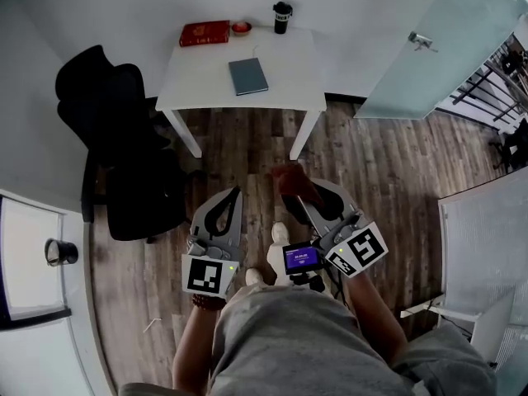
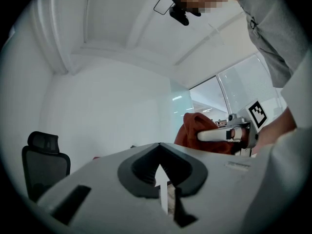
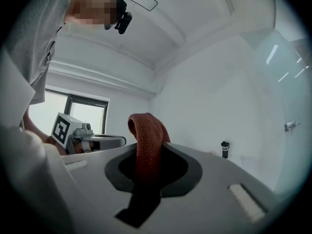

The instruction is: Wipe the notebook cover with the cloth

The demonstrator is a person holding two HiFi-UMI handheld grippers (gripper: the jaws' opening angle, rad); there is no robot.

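The grey-blue notebook (image 1: 248,76) lies closed on the white table (image 1: 198,85), far ahead of both grippers. I stand back from the table on the wooden floor. My right gripper (image 1: 299,191) is shut on a rust-red cloth (image 1: 289,178), which sticks up between the jaws (image 3: 146,140) in the right gripper view. My left gripper (image 1: 237,191) is held level beside it, shut, with nothing in its jaws. In the left gripper view the cloth (image 2: 195,128) shows off to the right.
On the table's far edge sit a red book (image 1: 205,33), a small red bowl (image 1: 241,28) and a black cup (image 1: 282,16). A black office chair (image 1: 115,139) stands left of the table. A glass door (image 1: 445,48) is at the right, and a white counter with a mug (image 1: 59,252) at the left.
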